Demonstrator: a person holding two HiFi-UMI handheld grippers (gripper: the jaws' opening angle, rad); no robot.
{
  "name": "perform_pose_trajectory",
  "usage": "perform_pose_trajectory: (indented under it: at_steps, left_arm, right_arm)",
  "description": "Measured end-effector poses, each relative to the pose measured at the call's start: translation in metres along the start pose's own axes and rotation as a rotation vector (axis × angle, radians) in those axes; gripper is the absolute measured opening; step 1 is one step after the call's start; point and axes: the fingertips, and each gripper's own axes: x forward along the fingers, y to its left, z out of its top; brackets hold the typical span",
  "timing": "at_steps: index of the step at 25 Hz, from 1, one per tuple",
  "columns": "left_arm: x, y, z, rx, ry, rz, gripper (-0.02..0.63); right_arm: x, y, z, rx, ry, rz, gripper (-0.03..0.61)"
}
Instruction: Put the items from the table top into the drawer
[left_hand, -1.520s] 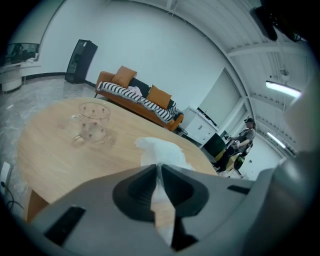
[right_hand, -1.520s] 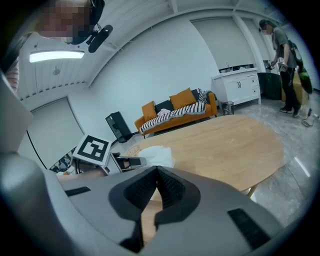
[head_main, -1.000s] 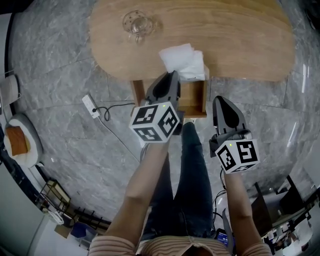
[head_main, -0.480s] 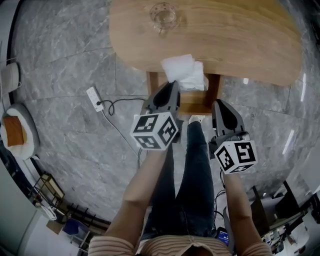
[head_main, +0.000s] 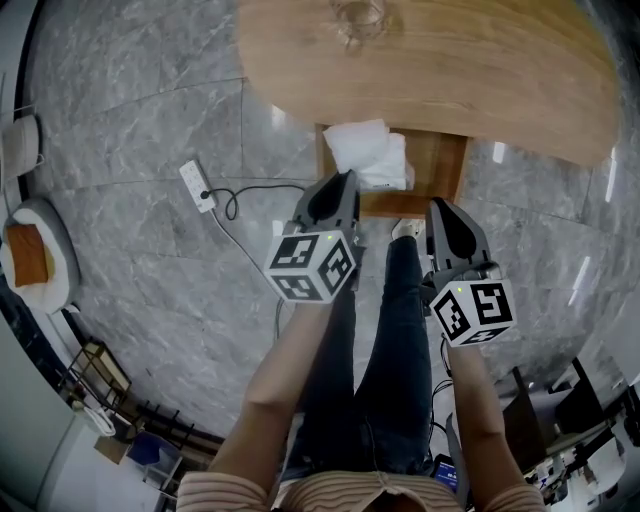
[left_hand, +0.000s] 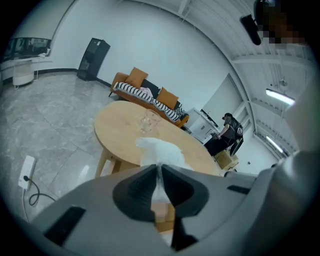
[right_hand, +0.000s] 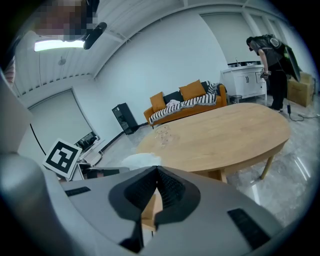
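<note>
the left gripper is drawing the white cloth off the table — a second ago the cloth was lying across the table's edge, and now nearly all of it is hanging past the wood, over the open drawer. the left and the right gripper are both coming back from the table toward the person, so more of the drawer is showing below the edge. in the head view the table is sliding up and to the right — the glass is being cut by the top border, and the power strip is drifting up too.
</note>
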Motion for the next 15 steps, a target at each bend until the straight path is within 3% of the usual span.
perform_pose_trajectory:
  at_steps: [15]
  left_arm:
    - [0.020, 0.048, -0.055, 0.043, 0.077, 0.020, 0.041]
  right_arm:
    - [0.009, 0.016, -0.056, 0.027, 0.050, -0.017, 0.009]
